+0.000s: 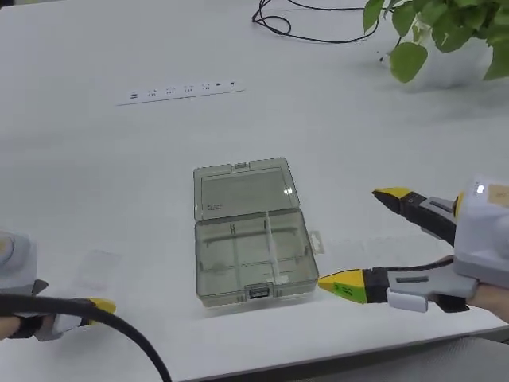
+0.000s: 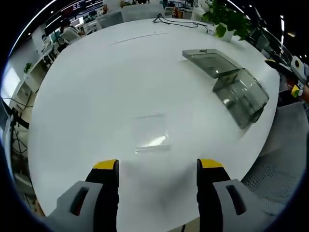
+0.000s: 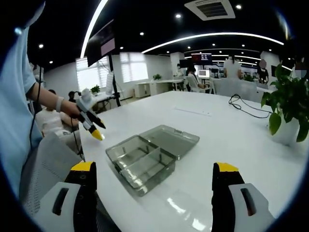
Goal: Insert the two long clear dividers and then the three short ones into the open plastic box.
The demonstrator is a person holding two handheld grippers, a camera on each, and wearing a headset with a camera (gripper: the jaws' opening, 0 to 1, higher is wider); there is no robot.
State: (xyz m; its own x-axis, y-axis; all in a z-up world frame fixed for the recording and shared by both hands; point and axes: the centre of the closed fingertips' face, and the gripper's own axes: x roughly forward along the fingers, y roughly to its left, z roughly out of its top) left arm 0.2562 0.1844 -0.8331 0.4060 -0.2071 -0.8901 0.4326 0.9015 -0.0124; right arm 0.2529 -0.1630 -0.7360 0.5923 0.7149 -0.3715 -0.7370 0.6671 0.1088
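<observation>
L gripper (image 2: 159, 164) & R gripper (image 1: 362, 239) jaws apart, empty — open box (image 1: 213, 270) btwn; plant (image 1: 433, 24), cable (image 1: 278, 30) behind

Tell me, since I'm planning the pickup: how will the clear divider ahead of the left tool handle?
The clear divider lies flat on the table, thin-edged, so it will probably slide rather than lift when nudged. Its glint suggests smooth plastic, likely slippery to pinch. It looks light; stiffness cannot be judged.
</observation>
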